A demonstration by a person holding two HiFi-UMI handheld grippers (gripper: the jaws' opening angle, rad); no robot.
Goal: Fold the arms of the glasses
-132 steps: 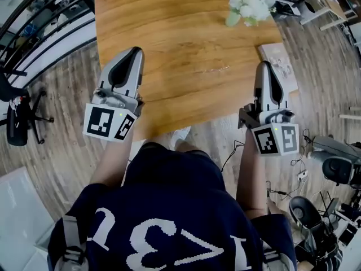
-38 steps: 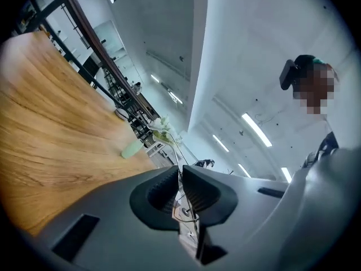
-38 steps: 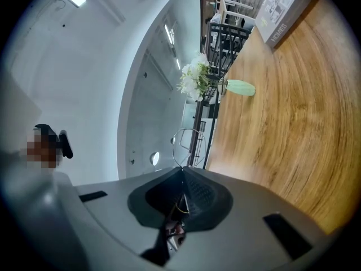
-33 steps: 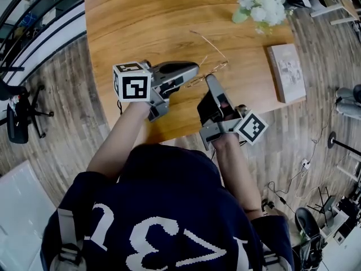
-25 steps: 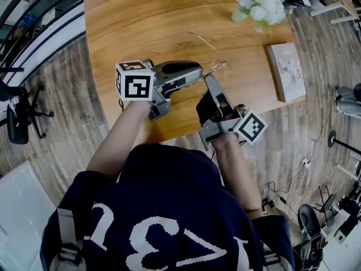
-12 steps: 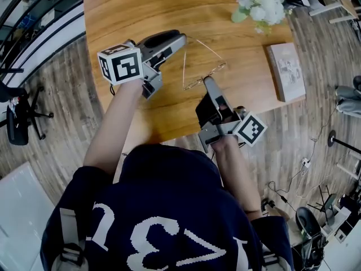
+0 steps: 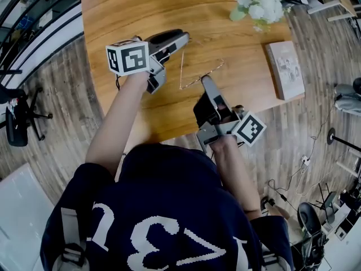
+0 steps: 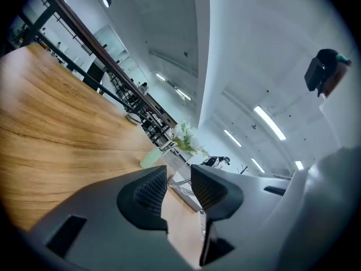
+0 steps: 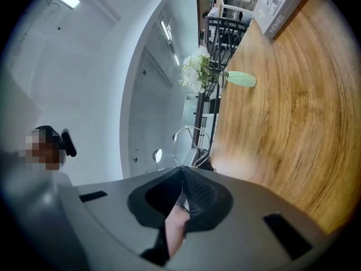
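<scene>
Thin wire-rimmed glasses (image 7: 192, 82) hang just over the wooden table (image 7: 135, 10), and one arm sticks out toward the far side. My right gripper (image 7: 204, 79) is shut on their frame. In the right gripper view a round lens rim (image 9: 189, 143) shows just past the closed right gripper (image 9: 182, 171). My left gripper (image 7: 185, 36) sits up and left of the glasses, near the tip of that arm and apart from it. Its jaws have just been opening. In the left gripper view nothing is between the open left gripper (image 8: 179, 176).
White flowers in a pale green vase (image 7: 251, 1) lie at the table's far right. A book (image 7: 285, 69) lies at the right edge. The table's near edge runs just under my right gripper. An office chair (image 7: 17, 117) stands on the floor at left.
My left gripper has let go at the glasses, opened, and drawn away up and to the left. The right gripper has kept still with the glasses in it.
</scene>
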